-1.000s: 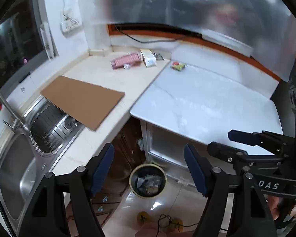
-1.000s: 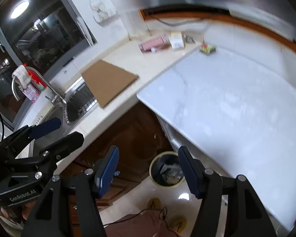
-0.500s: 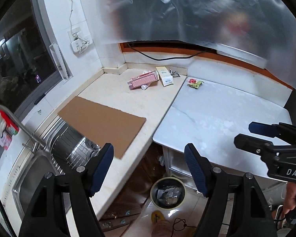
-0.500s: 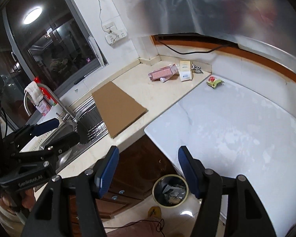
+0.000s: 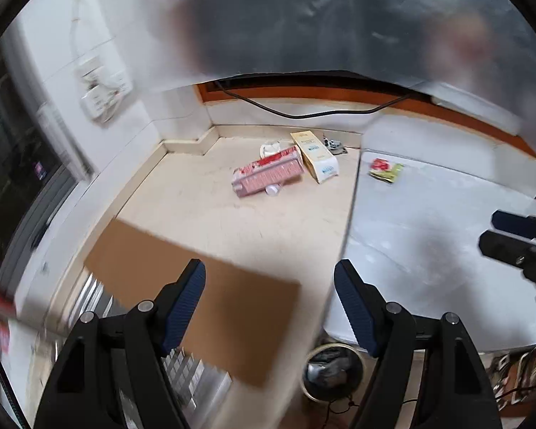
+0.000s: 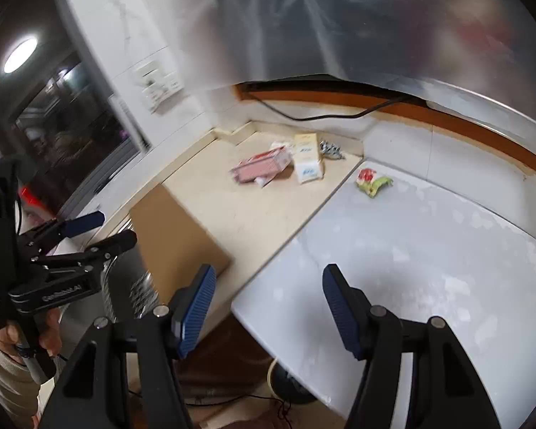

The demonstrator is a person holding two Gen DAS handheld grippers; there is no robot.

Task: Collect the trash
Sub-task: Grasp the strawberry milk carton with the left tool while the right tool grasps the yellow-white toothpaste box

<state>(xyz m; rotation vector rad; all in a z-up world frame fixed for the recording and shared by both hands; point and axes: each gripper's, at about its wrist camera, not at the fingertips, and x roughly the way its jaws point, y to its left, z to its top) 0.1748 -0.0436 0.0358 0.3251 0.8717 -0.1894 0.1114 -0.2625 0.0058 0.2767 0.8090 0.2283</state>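
So we've got both grippers up over the bench with nothing in them yet. The left gripper [image 5: 269,282] has its jaws wide apart, and so does the right gripper [image 6: 268,287] — empty air between the pads on both.

The trash sits in the far corner of the bench, straight ahead and well away from either set of jaws. There's a pink box [image 5: 268,175] lying flat, its long axis running crosswise to our left jaws, tilted up a bit toward the right. Just beside it, touching or nearly so, is a cream carton [image 5: 314,157] lying along the direction we're pointing. A small white cap [image 5: 272,189] peeks out from under the pink box's near edge. Off on the white slab is a red-green wrapper [image 6: 371,182], apart from the rest.

Our read: the left gripper lines up better with the pink box, the right one with the wrapper, since it lies ahead and a touch right of those jaws. The bin [image 5: 334,368] is down on the floor under the bench edge, already holding some rubbish, so whatever we grab has to come all the way back.

A brown board [image 5: 196,286] covers part of the sink — not trash as far as we can tell.
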